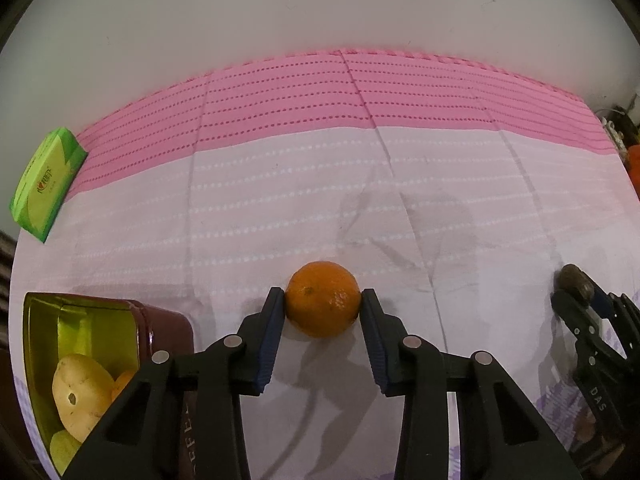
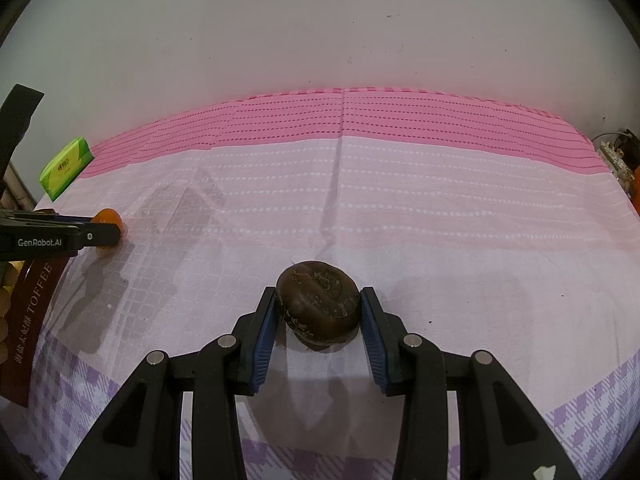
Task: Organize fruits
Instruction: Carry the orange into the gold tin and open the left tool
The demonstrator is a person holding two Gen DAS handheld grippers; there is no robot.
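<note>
Stock of the scene, for your reference.

Item: left tool (image 1: 323, 306). You have it closed on the orange (image 1: 324, 299); both blue pads press its sides. The orange sits on the cloth (image 1: 280, 200), not yet lifted as far as the left wrist view shows.

Item: right tool (image 2: 319, 307). You have it closed on a brown, rough-skinned fruit (image 2: 319, 304), flattened and round, kind not certain. The pads meet its flanks; it too rests on the cloth, with a shadow close beneath it.

Item: tin (image 1: 86, 330), dark red outside, gold inside, at the left edge of the surface near your left tool. It lies open toward the camera. Contents: one pale yellow fruit (image 1: 82, 398) with a dark spot, a greenish one below it, and a sliver of something orange behind. The rest of the inside is hidden by the tool's arm.

Item: green packet (image 1: 48, 184), far left near the pink band of the cloth, well apart from both fruits. It seems no part of the job.

Progress, as a judgement: partly done. Some fruit is already in the tin; two pieces are gripped but not stowed. No other loose fruit shows on the cloth. What is left for you is likely to carry the orange, the nearer one, to the tin, then the brown fruit, which has farther to go.
</note>
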